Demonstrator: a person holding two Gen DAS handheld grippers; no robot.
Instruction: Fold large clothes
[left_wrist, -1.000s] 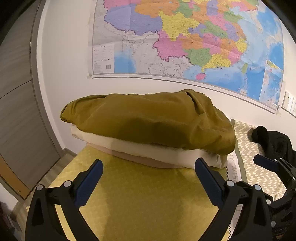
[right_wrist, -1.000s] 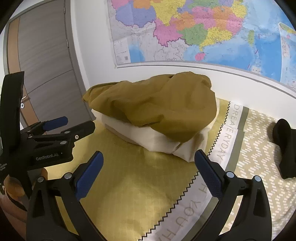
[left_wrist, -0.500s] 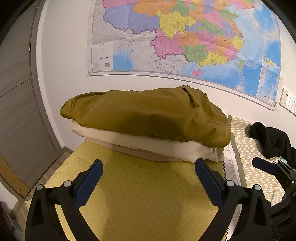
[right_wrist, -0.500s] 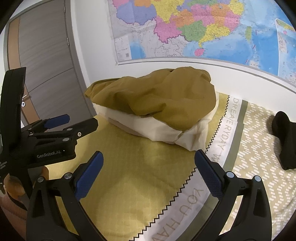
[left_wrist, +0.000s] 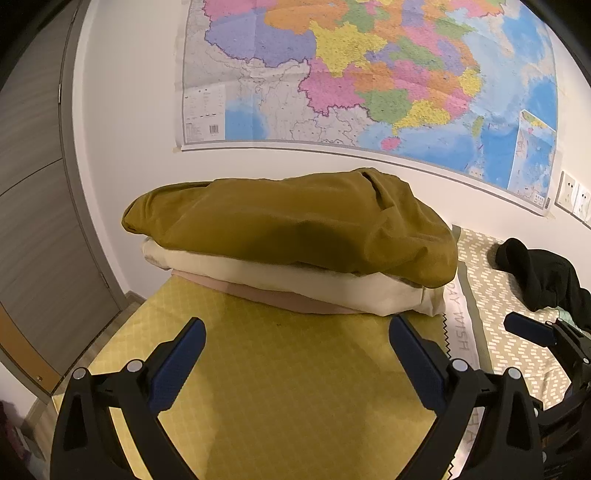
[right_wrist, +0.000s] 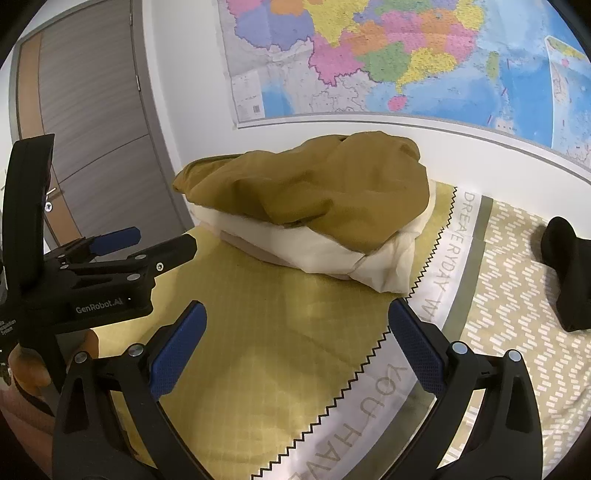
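Note:
A stack of folded clothes lies at the head of the bed: an olive-brown garment (left_wrist: 295, 229) (right_wrist: 314, 188) on top, a cream one (left_wrist: 306, 278) (right_wrist: 325, 251) under it, a pinkish-beige layer (left_wrist: 266, 295) at the bottom. A crumpled black garment (left_wrist: 543, 273) (right_wrist: 569, 269) lies further right on the bed. My left gripper (left_wrist: 295, 354) hovers open above the yellow bedspread (left_wrist: 280, 387), short of the stack, holding nothing. My right gripper (right_wrist: 295, 343) is open and empty too, over the bedspread (right_wrist: 258, 325). The left gripper (right_wrist: 140, 243) shows side-on in the right wrist view.
A large coloured map (left_wrist: 369, 74) hangs on the white wall behind the bed. A grey sliding door (right_wrist: 96, 129) stands to the left. The bedspread has a white lettered band (right_wrist: 454, 236) and a patterned section (right_wrist: 517, 295) at right. Wall sockets (left_wrist: 572, 195) sit far right.
Both grippers have drawn back from the folded stack and lifted slightly; the stack looks further away and more bedspread shows. Both stay open and empty.

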